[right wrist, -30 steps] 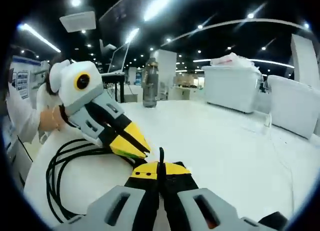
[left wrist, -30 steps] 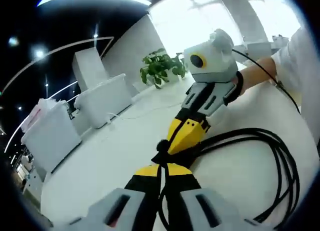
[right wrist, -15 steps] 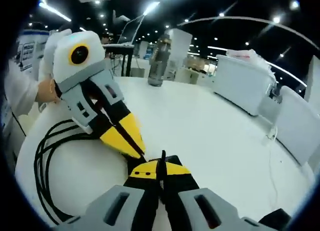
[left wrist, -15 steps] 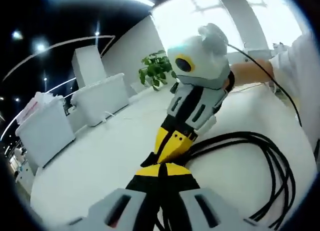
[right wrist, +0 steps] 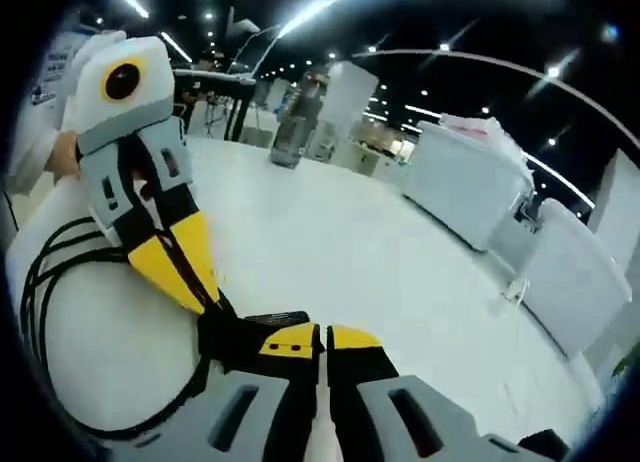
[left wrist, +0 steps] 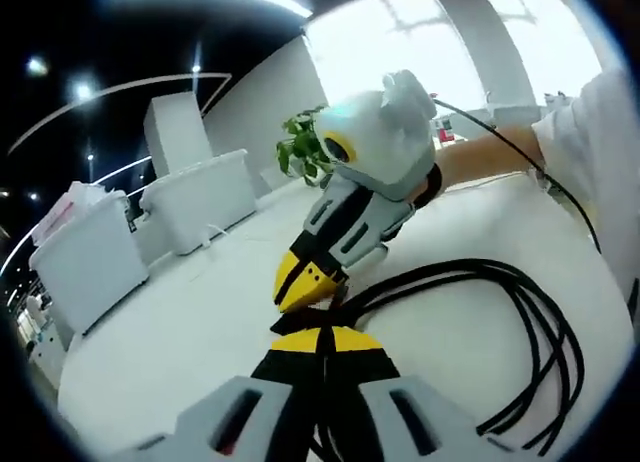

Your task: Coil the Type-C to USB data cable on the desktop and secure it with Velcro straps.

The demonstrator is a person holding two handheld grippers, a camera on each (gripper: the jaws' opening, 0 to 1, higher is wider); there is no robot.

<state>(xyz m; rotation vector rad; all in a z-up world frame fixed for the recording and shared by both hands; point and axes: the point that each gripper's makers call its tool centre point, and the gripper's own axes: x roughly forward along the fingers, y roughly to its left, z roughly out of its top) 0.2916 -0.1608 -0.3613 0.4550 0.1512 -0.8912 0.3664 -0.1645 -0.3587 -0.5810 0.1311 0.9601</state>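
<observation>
Since a second ago both grippers have tilted apart. Centre frame, the left gripper (right wrist: 195, 282) and right gripper (left wrist: 300, 292), jaws together, pinch the black strap (right wrist: 245, 334). Cable (left wrist: 520, 312) loops lie right on the white table (left wrist: 200, 322), partly cut off.

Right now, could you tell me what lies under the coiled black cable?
The cable rests on the bare white table. Where both grippers, left and right, meet over the bundle, whatever is beneath them is covered.
</observation>
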